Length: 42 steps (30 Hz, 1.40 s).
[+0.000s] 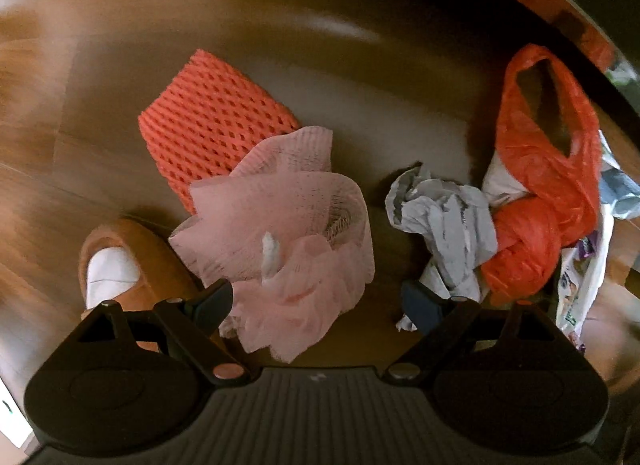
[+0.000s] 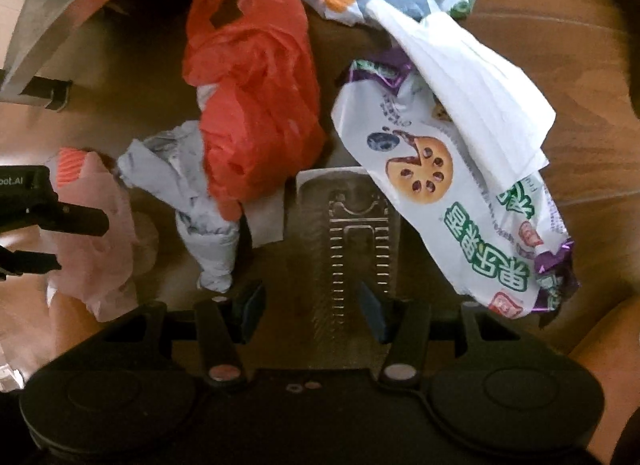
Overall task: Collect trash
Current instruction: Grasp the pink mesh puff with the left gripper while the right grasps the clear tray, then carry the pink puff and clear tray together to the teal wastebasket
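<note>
Both tongs, left (image 1: pixel 316 303) and right (image 2: pixel 312 305), gape empty over the floor (image 1: pixel 100 65), pink netting (image 1: pixel 280 233), red bag (image 2: pixel 252 105) and wrapper (image 2: pixel 440 193) all uncollected!

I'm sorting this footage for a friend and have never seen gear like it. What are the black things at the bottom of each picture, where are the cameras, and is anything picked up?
There is no robot here: a person holds a pair of hand tongs in each hand, and each carries a wide-angle camera looking along its two fingers. The left tongs hang open over a pink foam net, beside an orange foam net. The right tongs are open above a clear ridged plastic tray. Also on the wooden floor lie a red plastic bag, crumpled grey paper, a printed snack wrapper and a white tissue. Neither grips anything. A slippered foot shows at left.
</note>
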Available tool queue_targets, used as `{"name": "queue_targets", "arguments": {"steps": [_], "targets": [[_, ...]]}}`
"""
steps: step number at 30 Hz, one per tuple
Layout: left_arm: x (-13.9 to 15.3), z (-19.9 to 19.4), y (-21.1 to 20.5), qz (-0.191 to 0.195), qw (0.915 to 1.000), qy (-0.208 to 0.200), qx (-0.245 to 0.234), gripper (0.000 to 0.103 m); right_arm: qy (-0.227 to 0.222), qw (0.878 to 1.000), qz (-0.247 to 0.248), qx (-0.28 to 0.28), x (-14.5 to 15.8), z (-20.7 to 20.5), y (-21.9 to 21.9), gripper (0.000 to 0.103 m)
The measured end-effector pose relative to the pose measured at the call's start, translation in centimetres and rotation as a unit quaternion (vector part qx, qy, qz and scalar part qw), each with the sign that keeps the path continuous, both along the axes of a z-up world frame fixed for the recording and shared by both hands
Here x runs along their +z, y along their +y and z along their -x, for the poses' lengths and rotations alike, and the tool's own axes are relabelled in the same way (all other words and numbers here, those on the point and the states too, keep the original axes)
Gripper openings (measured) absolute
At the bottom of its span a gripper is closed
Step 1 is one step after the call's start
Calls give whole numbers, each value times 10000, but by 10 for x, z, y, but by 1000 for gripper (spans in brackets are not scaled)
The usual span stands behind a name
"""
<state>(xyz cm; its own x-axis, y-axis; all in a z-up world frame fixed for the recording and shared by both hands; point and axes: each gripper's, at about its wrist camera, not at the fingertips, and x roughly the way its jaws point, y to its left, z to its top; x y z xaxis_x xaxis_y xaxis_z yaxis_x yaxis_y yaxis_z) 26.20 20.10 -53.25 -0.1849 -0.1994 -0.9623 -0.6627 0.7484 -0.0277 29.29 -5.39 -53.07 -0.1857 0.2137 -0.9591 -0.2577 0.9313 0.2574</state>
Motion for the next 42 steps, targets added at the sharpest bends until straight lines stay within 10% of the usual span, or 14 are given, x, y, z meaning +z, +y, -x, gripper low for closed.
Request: {"name": "queue_targets", "arguments": {"steps": [5, 12, 15, 22, 42], "targets": [[-14, 0, 1, 57, 9999, 62, 106, 88, 5, 9999, 131, -32, -13, -1, -3, 52], [-24, 3, 2, 193, 9993, 159, 291, 49, 27, 9999, 113, 55, -15, 1, 2, 48], [-23, 3, 4, 236, 9991, 168, 312, 34, 132, 9986, 343, 392, -15, 2, 13, 4], [-3, 6, 1, 323, 9989, 127, 318, 28, 115, 9994, 143, 308, 11, -9, 17, 3], [188, 37, -41, 254, 9916, -1267, -98, 27, -1230, 9896, -599, 448, 237, 12, 2, 3]]}}
